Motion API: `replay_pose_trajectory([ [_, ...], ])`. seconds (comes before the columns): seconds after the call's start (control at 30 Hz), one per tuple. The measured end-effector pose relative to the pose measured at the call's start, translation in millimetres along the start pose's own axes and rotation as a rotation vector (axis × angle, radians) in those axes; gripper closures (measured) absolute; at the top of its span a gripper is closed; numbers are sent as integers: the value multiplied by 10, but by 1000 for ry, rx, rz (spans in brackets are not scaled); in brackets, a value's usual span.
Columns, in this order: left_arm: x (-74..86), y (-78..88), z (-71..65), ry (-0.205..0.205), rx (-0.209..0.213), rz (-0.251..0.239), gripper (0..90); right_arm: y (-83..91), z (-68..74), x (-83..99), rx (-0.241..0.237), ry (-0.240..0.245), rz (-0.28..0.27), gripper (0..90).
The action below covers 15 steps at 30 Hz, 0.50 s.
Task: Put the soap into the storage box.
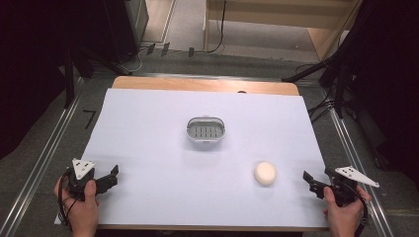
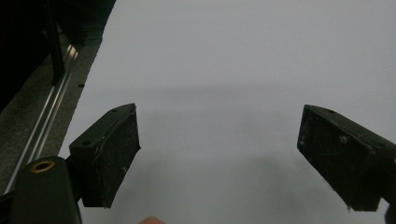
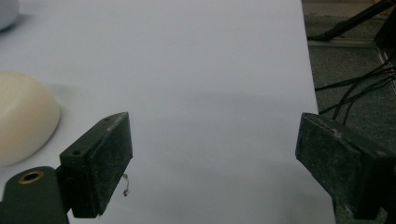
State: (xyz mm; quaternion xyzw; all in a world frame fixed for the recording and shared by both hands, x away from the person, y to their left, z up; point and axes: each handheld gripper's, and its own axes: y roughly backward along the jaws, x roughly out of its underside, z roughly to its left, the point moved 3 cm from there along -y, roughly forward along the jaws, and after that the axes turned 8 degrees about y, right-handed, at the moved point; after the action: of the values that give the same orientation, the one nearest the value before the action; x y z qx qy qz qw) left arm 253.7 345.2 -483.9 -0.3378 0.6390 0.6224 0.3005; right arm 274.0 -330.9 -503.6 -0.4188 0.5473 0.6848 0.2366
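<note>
From the high view, a round cream-coloured bar of soap [image 1: 265, 173] lies on the white-covered table [image 1: 148, 148], near the right gripper [image 1: 311, 180] and well apart from the left gripper [image 1: 111, 177]; a grey slotted plastic soap dish [image 1: 206, 130] sits mid-table. In the left gripper view, the fingers [image 2: 112, 154] stand wide apart over bare table, holding nothing. In the right gripper view, the fingers [image 3: 100, 163] gape wide and empty, the soap [image 3: 23, 116] lying just beyond them at the left.

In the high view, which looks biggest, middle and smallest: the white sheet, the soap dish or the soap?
1. White sheet, by far the largest.
2. Soap dish.
3. Soap, smallest, though it lies nearer the camera.
</note>
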Motion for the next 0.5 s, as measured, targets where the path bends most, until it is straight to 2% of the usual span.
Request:
replay_pose_trajectory([
  [0.07, 0, -3, 0, -1, 1, -1, 139, -10, 7, -5, -1, 2, 13, 113],
  [0.1, 1, -3, -4, -2, 1, -2, 139, -43, 20, -21, 10, 6, 56, 112],
  [0.17, 1, -1, -4, -5, 0, 0, 139, -57, 50, -37, 5, 19, 76, 114],
  [0.23, 1, -4, -5, -3, 1, 0, 139, -63, 90, -47, -8, 30, 84, 130],
  [0.33, 2, -2, -7, -6, -1, -1, 139, -57, 183, -79, -9, 78, 108, 132],
  [0.5, 2, -2, -9, -9, -2, -1, 139, -39, 263, -148, -28, 73, 120, 156],
])
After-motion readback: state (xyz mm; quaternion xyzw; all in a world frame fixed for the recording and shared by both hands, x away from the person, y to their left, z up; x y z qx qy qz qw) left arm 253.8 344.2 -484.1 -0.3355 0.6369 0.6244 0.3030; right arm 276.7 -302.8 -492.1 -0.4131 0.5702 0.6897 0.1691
